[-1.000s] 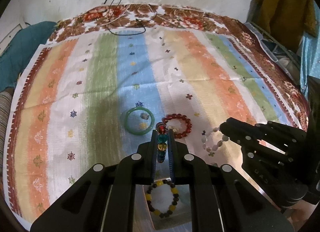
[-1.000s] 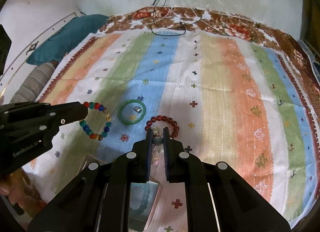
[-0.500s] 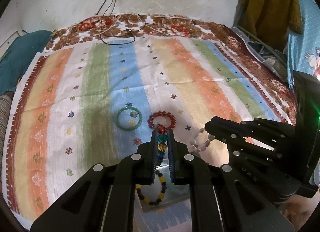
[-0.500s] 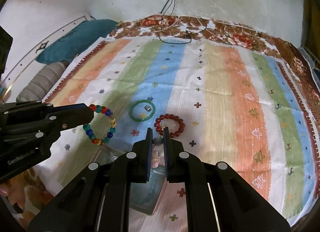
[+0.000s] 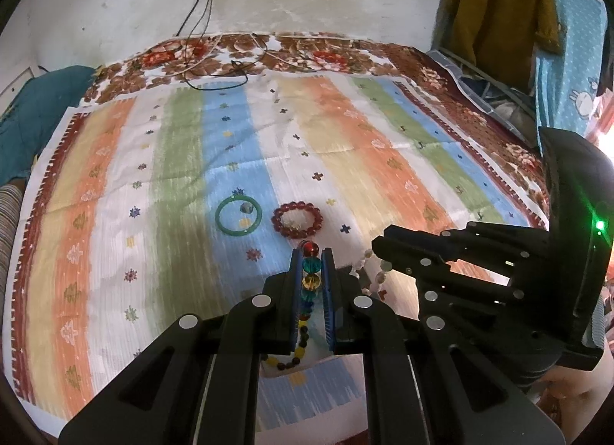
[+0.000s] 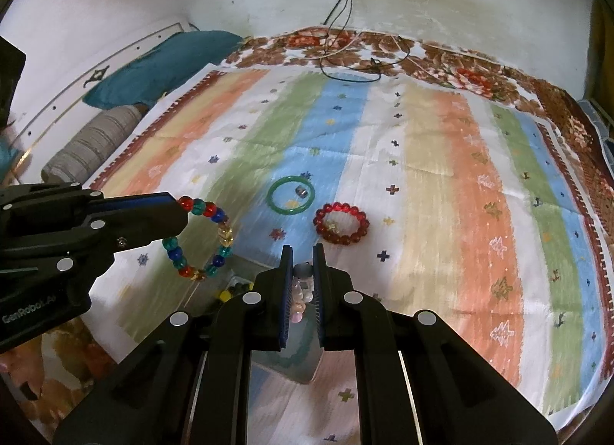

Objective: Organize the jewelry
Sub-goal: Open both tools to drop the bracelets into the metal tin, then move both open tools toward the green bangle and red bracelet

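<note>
My left gripper (image 5: pixel 311 253) is shut on a multicoloured bead bracelet (image 5: pixel 310 276), which hangs from it as a loop in the right wrist view (image 6: pixel 199 237). My right gripper (image 6: pixel 301 253) is shut on a pale pink and white bead bracelet (image 6: pixel 299 291), also seen beside that gripper in the left wrist view (image 5: pixel 374 272). A green bangle (image 5: pixel 238 214) with a small ring inside it and a red bead bracelet (image 5: pixel 297 219) lie on the striped cloth ahead. A clear box (image 6: pixel 295 360) holding a yellow and dark bead bracelet (image 5: pixel 288 358) sits below both grippers.
The striped cloth (image 5: pixel 364 161) covers a bed with a floral blanket (image 5: pixel 307 53) at the far edge. Charger cables (image 5: pixel 215 76) lie there and run up the wall. A teal pillow (image 6: pixel 161 65) and a striped bolster (image 6: pixel 88 145) lie at the left.
Both grippers have lifted and drawn back from the bangle and red bracelet, each still holding its bracelet. The view now takes in more of the wall and socket.
</note>
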`<control>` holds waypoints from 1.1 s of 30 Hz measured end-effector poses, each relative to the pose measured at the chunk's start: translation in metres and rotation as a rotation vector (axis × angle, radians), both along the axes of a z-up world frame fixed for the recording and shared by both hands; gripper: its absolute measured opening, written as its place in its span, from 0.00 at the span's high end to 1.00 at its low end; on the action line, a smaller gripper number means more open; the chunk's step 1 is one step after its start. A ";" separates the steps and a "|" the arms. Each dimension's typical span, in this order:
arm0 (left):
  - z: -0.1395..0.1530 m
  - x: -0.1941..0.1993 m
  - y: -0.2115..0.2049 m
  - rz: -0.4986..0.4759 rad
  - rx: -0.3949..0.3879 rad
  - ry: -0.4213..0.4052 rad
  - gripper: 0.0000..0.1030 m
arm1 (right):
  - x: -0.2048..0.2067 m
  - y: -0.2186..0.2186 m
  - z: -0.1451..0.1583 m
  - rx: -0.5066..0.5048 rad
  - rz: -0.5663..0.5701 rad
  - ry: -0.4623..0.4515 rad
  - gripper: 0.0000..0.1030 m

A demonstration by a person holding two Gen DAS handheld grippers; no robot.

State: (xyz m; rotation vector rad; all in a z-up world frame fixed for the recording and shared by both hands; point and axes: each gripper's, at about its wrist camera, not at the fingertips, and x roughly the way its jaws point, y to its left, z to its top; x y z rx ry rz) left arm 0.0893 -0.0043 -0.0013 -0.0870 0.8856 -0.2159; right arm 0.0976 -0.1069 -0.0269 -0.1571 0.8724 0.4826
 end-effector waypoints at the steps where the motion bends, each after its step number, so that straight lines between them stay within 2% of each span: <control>1: -0.001 -0.001 -0.001 -0.006 0.001 0.003 0.91 | -0.002 0.000 -0.001 0.003 0.000 0.006 0.89; 6: -0.005 -0.004 -0.001 -0.003 -0.006 0.023 0.91 | -0.004 -0.002 -0.006 0.011 -0.005 0.035 0.89; 8: -0.006 -0.003 0.004 0.006 -0.043 0.045 0.86 | -0.001 -0.004 -0.011 0.011 -0.021 0.063 0.88; 10: -0.007 -0.002 0.007 0.020 -0.051 0.049 0.82 | 0.001 -0.007 -0.013 0.019 -0.033 0.082 0.79; 11: -0.007 -0.002 0.009 0.032 -0.042 0.046 0.80 | 0.002 -0.007 -0.013 0.018 -0.037 0.080 0.69; 12: -0.007 0.000 0.012 0.046 -0.035 0.047 0.79 | 0.002 -0.008 -0.013 0.014 -0.043 0.073 0.65; 15: -0.010 0.004 0.018 0.069 -0.046 0.059 0.72 | 0.005 -0.010 -0.012 0.002 -0.055 0.063 0.62; 20: -0.017 0.017 0.031 0.121 -0.043 0.085 0.52 | 0.015 -0.016 -0.016 -0.003 -0.076 0.076 0.56; 26: -0.023 0.033 0.045 0.173 -0.060 0.112 0.37 | 0.030 -0.019 -0.019 0.005 -0.094 0.100 0.40; 31: -0.031 0.048 0.048 0.210 -0.016 0.126 0.23 | 0.043 -0.019 -0.023 -0.004 -0.106 0.113 0.33; 33: -0.034 0.052 0.049 0.218 0.000 0.134 0.21 | 0.047 -0.018 -0.025 -0.012 -0.110 0.112 0.29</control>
